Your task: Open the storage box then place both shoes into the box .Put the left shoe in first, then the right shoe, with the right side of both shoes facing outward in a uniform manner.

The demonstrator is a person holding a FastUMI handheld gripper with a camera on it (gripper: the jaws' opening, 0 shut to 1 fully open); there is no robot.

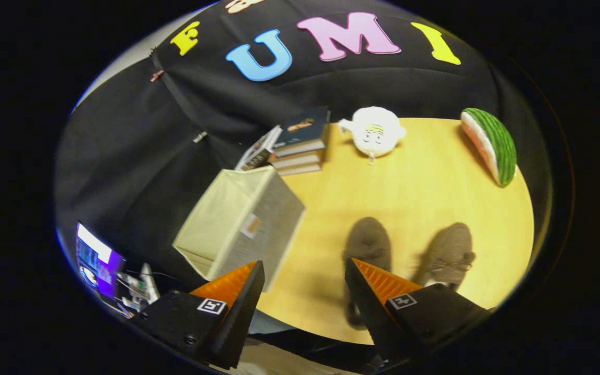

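Round wooden table (414,203) bearing: fabric storage box (237,224) at 9 o'clock, stacked books (300,146) at 11, plush toy (375,133) at 12, watermelon-slice cushion (492,143) at 2, two brown shoes (367,250) (448,255) sitting at 6, just beyond the parted fingers of the gripper (305,276).

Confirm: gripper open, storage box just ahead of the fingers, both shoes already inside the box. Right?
One thing is off. In the gripper view both shoes lie on the wooden table, outside the storage box: one shoe just ahead of the fingers, the other shoe beside it. The rest holds: the gripper is open and holds nothing, the box just ahead.
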